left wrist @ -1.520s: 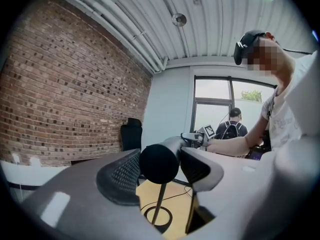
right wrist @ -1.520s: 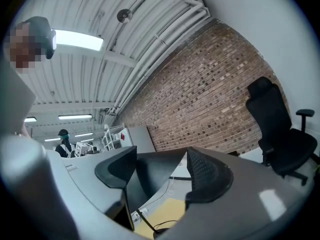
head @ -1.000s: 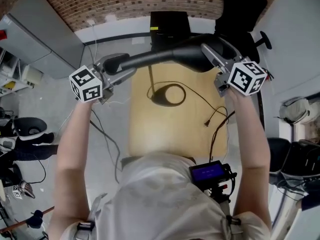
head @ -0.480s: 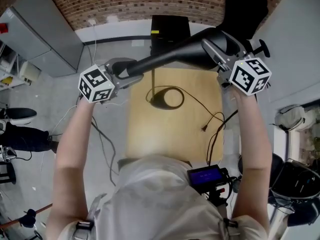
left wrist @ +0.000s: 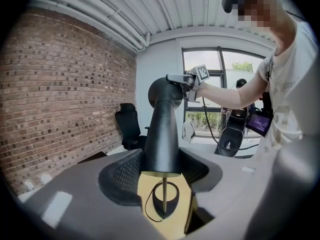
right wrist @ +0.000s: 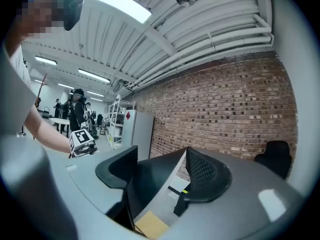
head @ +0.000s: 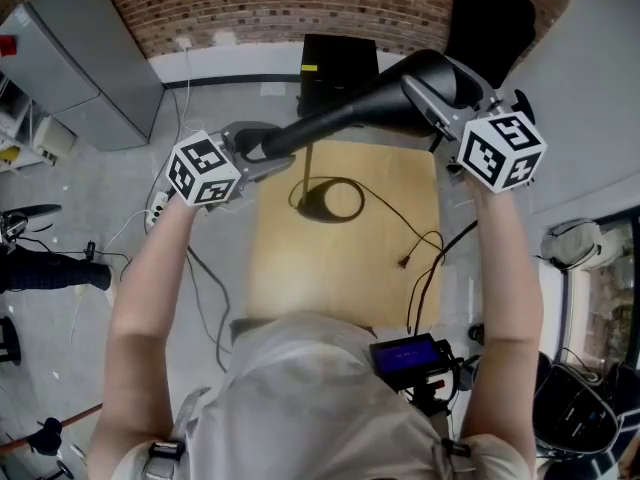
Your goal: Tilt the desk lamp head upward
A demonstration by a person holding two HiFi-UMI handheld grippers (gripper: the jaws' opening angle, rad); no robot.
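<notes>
The black desk lamp head (head: 370, 108) stretches across the head view above a wooden table (head: 340, 268). Its thin pole (head: 303, 163) drops to the oval base (head: 328, 200) on the table. My left gripper (head: 250, 156) is shut on the narrow end of the head; in the left gripper view that black tube (left wrist: 162, 134) fills the gap between the jaws. My right gripper (head: 442, 103) is shut on the wide shade end (right wrist: 150, 181), which sits higher than the narrow end. The shade slopes up to the right.
The lamp's cable (head: 400, 218) loops over the table and off its right edge. A black box (head: 340, 53) and an office chair (head: 490, 13) stand behind the table by the brick wall. A grey cabinet (head: 80, 58) is at the left.
The left gripper has moved right, toward the table. The shade end in the right gripper has risen a little, so the lamp head slopes up more steeply.
</notes>
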